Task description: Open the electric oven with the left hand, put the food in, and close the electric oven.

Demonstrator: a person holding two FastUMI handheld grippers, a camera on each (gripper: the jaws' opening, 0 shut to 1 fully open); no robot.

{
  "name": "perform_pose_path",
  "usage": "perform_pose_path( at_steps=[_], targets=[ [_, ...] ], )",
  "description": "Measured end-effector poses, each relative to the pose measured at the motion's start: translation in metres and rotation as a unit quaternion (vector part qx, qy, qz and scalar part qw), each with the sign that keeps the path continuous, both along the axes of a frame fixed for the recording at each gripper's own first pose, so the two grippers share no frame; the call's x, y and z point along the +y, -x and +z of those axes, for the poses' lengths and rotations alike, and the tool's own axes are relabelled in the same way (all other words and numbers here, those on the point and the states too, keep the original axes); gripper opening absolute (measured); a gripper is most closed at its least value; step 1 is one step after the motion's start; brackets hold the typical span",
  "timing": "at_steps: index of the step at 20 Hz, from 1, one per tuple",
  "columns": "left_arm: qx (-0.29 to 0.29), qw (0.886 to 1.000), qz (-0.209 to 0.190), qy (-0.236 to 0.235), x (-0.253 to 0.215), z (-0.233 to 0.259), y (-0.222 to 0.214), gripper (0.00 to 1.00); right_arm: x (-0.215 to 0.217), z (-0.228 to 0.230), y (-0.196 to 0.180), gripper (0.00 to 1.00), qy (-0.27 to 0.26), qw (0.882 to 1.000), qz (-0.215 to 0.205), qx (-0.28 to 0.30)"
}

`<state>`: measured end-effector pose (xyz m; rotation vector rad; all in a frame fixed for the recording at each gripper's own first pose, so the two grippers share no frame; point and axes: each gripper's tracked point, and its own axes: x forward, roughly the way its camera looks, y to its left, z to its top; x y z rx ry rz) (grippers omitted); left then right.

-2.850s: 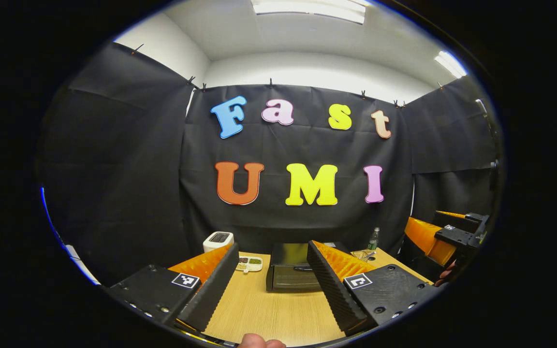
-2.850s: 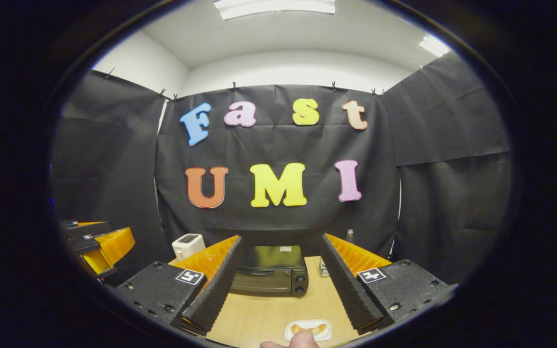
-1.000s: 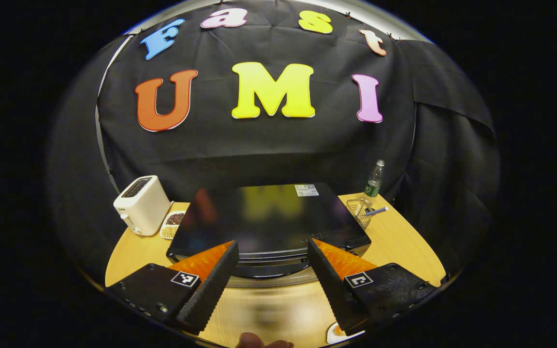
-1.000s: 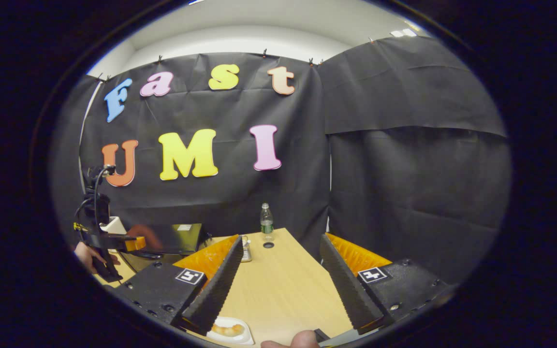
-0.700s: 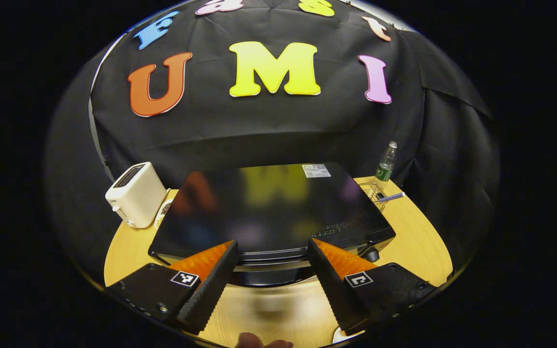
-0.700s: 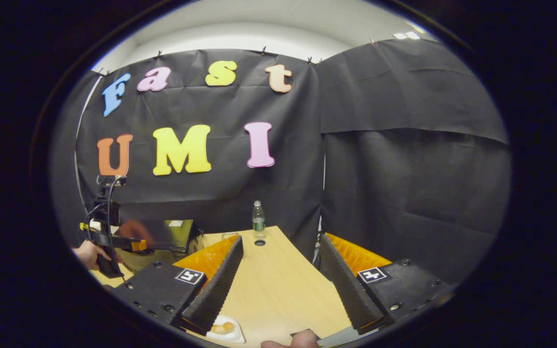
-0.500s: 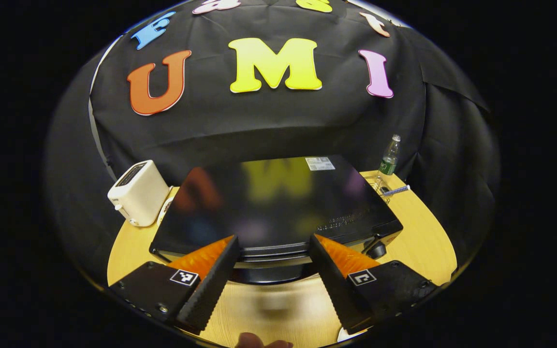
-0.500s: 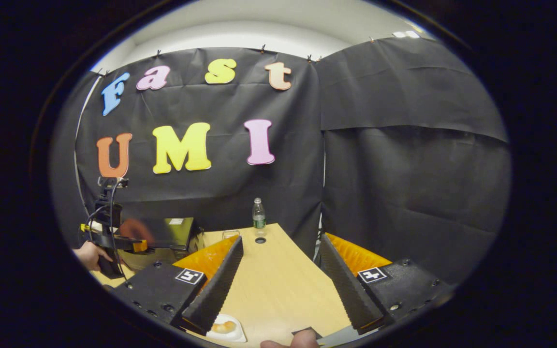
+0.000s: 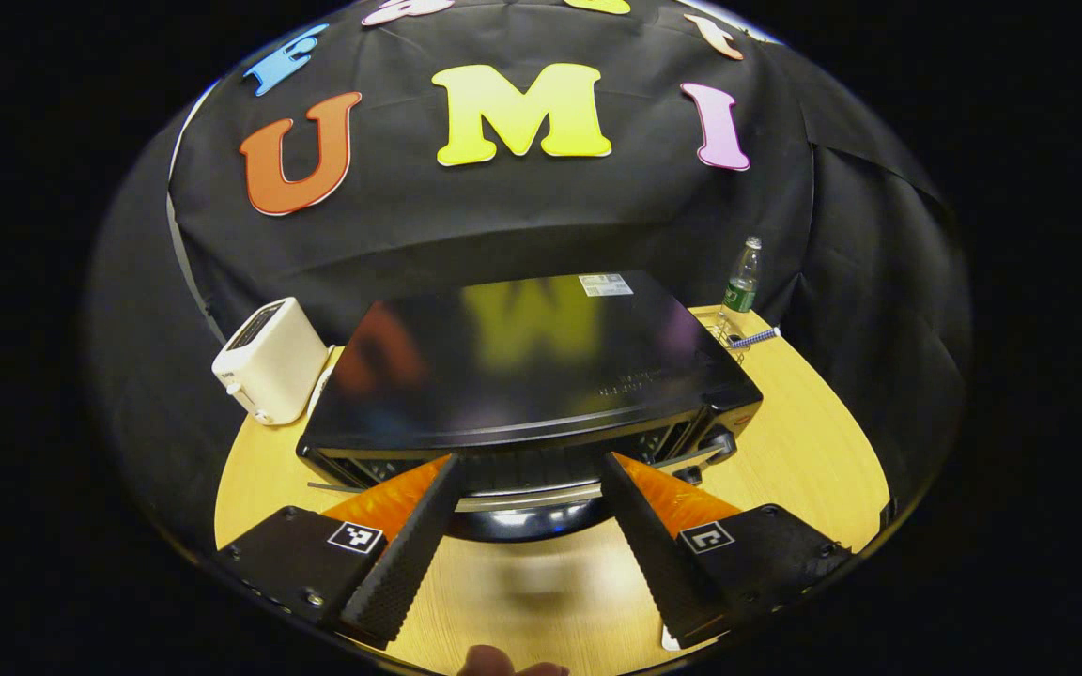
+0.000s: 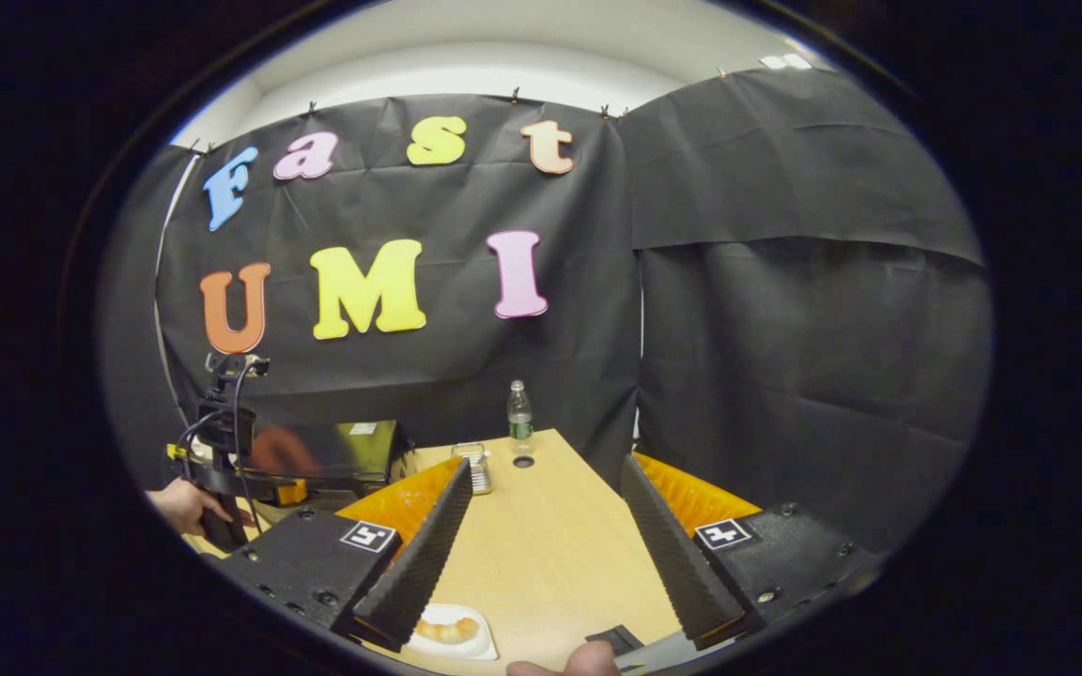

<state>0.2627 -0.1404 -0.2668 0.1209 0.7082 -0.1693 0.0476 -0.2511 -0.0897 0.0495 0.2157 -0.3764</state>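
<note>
Left gripper view: looked down over the glossy black top of the electric oven (image 9: 522, 357), standing on the wooden surface (image 9: 813, 451) between a white toaster (image 9: 269, 361) and a bottle (image 9: 741, 282). Found the left claw (image 9: 527, 460) spread wide, fingers either side of the door handle (image 9: 522, 496) at the oven's front edge, clamped on nothing. Could not confirm finger contact with the handle. Made out a dark slot with rack bars under the lip of the top, so judged the door perhaps just cracked, far from down.

Judged the step in hand as the first one: opening the door with the left claw. Reckoned the next move called for hooking or pinching the handle and swinging it down and outward in an arc, presumably about a bottom hinge, until fully open.

Right gripper view: found the right claw (image 10: 543, 462) equally wide and holding nothing, poised above the surface well to the right of the oven. Spotted the food (image 10: 447, 629), pale golden pieces on a small white plate (image 10: 480, 648), lying on the surface just beside that claw's left finger, near its base and not between the fingers. Also caught a hand (image 10: 182, 505) gripping the left claw at the oven's front. Judged the food untouched, with loading and closing not yet begun.
</note>
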Motion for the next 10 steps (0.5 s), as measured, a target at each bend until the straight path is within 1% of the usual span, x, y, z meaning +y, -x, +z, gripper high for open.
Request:
perform_pose_path(
  at_steps=[2, 5, 7, 8, 10],
  targets=[
    [0.012, 1.0, -0.006, -0.004, 0.001, -0.004, 0.016, 1.0, 0.003, 0.0, 0.006, 0.97, 0.001, 1.0, 0.002, -0.001],
    [0.048, 0.999, -0.014, -0.011, 0.002, -0.019, 0.049, 0.99, 0.012, -0.003, 0.016, 0.99, -0.001, 1.0, 0.007, 0.0],
    [0.072, 0.997, -0.015, 0.0, 0.0, -0.032, 0.068, 0.99, 0.015, -0.005, 0.023, 1.0, -0.003, 1.0, 0.007, 0.001],
    [0.084, 0.996, -0.012, 0.01, 0.002, -0.039, 0.075, 0.99, 0.017, -0.006, 0.026, 0.97, -0.004, 1.0, 0.007, 0.003],
    [0.107, 0.994, -0.001, 0.034, 0.002, -0.052, 0.088, 0.99, 0.019, -0.008, 0.033, 0.97, -0.003, 1.0, 0.007, 0.005]
  ],
)
